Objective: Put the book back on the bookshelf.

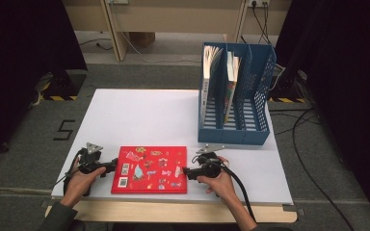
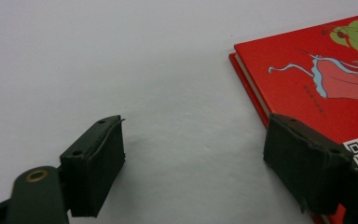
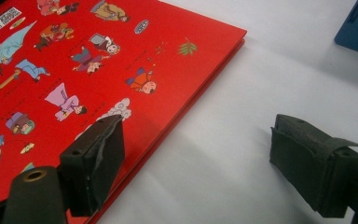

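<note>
Lying flat on the white table, the red book sits between both grippers (its picture side faces up). The left gripper is wide open at its left edge, holding nothing. The right gripper is wide open at its right edge, one jaw over the cover, gripping nothing. A blue rack stands farther off

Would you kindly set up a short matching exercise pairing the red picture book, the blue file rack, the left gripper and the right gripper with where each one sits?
Things:
1. red hardcover picture book
2. blue perforated plastic file rack
3. left gripper
4. right gripper

Places:
A. at the book's right edge, jaws open
B. flat on the white table, near the front
C. at the book's left edge, jaws open
D. upright at the far right, holding books

Pairs: 1-B, 2-D, 3-C, 4-A
</note>
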`<action>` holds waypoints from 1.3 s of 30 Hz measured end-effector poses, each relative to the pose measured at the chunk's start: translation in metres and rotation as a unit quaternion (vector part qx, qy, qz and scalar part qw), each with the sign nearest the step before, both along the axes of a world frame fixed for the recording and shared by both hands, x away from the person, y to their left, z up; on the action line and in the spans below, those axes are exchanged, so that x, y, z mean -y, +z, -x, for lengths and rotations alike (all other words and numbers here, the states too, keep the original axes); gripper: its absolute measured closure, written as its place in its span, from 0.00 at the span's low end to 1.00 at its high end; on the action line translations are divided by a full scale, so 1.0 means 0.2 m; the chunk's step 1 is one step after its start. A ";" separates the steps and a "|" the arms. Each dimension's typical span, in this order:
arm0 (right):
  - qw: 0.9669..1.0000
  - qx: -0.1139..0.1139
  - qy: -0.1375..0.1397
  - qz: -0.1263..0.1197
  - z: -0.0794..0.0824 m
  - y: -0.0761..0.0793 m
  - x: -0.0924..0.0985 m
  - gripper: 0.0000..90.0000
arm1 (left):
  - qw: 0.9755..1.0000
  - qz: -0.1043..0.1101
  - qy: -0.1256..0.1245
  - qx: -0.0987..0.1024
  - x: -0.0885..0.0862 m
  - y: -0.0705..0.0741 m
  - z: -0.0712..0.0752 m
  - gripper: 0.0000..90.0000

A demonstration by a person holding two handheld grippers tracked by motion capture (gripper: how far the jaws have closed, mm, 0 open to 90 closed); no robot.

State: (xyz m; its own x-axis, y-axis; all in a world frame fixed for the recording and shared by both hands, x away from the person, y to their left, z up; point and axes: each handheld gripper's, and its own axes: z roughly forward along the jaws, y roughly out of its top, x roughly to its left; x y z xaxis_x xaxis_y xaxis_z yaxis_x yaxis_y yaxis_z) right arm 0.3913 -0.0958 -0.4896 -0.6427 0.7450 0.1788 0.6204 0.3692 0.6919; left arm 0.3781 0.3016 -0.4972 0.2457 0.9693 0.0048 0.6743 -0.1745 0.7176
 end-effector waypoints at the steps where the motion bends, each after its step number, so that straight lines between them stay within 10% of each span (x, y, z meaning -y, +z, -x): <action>1: 1.000 0.000 -0.002 0.001 0.01 0.00 0.00 0.21 | 1.000 0.002 -0.003 0.001 0.00 0.00 0.00 0.26; 11: 1.000 -0.004 0.010 -0.013 0.05 0.00 -0.02 0.22 | 0.999 0.013 -0.031 -0.012 0.04 0.02 0.04 0.45; 17: 1.000 -0.009 0.012 -0.022 0.05 0.00 0.00 0.24 | 0.996 0.014 -0.080 -0.027 0.13 0.01 0.08 0.22; 39: 0.999 -0.016 -0.026 -0.024 0.05 0.01 0.08 0.26 | 0.993 0.009 -0.112 -0.031 0.20 0.02 0.11 0.22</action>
State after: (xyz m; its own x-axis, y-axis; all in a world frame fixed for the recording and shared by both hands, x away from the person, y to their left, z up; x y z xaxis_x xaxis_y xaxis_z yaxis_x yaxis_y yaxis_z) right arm 0.3812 -0.1114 -0.4882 -0.5965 0.7672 0.2357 0.6602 0.3021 0.6877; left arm 0.3560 0.2618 -0.4933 0.4542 0.8903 -0.0337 0.6629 -0.3124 0.6804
